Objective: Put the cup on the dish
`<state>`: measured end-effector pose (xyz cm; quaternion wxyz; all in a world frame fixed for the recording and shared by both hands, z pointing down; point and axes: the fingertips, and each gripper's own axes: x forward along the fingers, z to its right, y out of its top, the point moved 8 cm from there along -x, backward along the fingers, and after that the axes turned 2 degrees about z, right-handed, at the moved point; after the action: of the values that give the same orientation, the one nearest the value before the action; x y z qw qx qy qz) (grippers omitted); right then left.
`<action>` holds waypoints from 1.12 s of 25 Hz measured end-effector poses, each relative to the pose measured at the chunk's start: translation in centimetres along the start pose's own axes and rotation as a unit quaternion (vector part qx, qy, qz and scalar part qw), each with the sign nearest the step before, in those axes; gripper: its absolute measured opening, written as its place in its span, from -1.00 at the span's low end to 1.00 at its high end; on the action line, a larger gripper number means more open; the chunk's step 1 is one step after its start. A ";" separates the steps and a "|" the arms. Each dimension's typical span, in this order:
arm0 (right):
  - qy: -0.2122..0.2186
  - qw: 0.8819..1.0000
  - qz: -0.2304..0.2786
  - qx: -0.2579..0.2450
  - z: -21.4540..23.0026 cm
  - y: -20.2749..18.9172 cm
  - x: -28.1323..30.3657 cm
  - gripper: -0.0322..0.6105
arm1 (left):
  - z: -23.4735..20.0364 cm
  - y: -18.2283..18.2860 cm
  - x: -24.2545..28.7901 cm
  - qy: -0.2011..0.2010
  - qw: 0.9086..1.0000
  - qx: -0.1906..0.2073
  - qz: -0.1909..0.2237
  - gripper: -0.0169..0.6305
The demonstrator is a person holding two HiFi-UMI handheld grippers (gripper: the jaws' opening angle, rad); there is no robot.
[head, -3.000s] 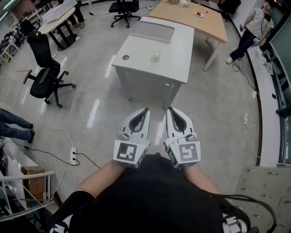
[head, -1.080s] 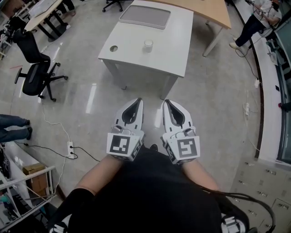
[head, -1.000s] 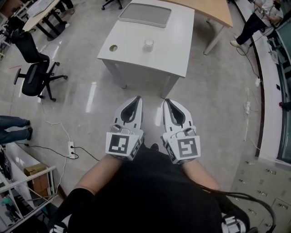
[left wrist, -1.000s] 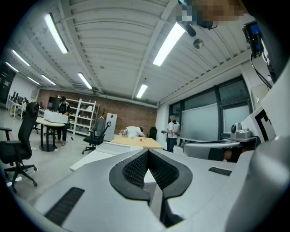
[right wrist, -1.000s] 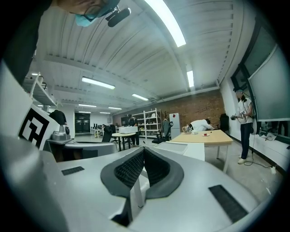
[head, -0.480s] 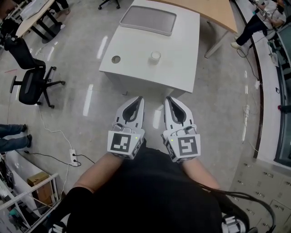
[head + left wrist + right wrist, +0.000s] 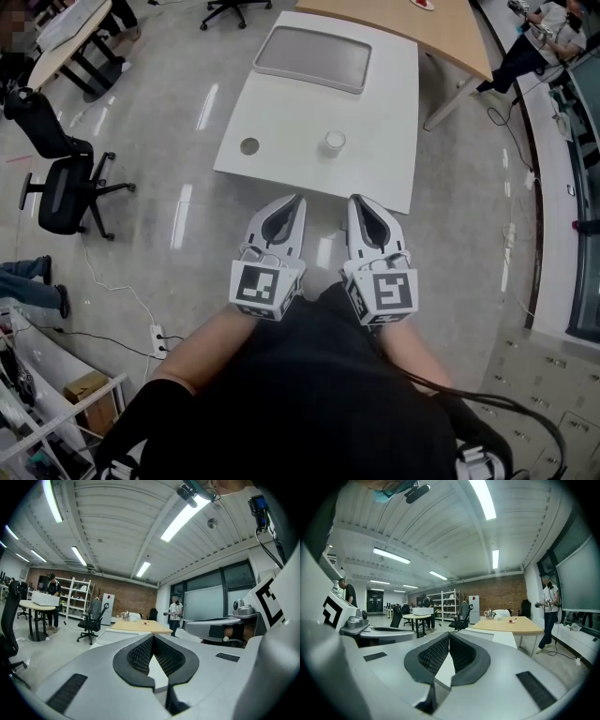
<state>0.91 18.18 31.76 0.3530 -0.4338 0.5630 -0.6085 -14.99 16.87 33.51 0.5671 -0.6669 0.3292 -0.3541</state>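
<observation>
Your left gripper and right gripper sit side by side, both jaw pairs pressed together, nothing pinched. The cup stands at twelve o'clock on the white table, tray beyond at eleven.

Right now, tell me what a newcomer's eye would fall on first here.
A pair of white tools with black-and-white marker cubes fills the head view's lower centre: the left hand-held gripper and right hand-held gripper, side by side, jaws shut and empty. Beyond them stands a white rectangular table, with a small clear cup on its near half and a flat grey tray at its far end.
</observation>
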 end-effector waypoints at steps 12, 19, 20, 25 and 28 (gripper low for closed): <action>0.006 0.999 -0.032 0.010 6.3 -2.4 5.2 -0.86 | -0.3 -0.8 7.0 0.004 1.000 0.007 -0.019 -0.92; 0.030 0.999 -0.045 0.004 9.9 -3.1 8.8 -0.86 | -0.3 -1.1 12.1 0.031 0.999 0.011 -0.040 -0.92; 0.034 0.998 -0.047 0.004 10.3 -3.3 9.5 -0.86 | -0.4 -1.3 12.8 0.034 0.998 0.011 -0.043 -0.92; 0.058 0.997 -0.053 -0.001 12.4 -4.4 12.2 -0.86 | -0.7 -2.3 15.9 0.048 0.998 0.010 -0.050 -0.92; 0.069 0.996 -0.058 -0.003 13.0 -5.1 13.3 -0.86 | -1.0 -3.0 17.0 0.058 0.997 0.011 -0.057 -0.92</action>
<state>8.29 1.66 38.39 0.2767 -0.4234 0.5616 -0.6548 -6.70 2.45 38.25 0.5334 -0.6561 0.3194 -0.4278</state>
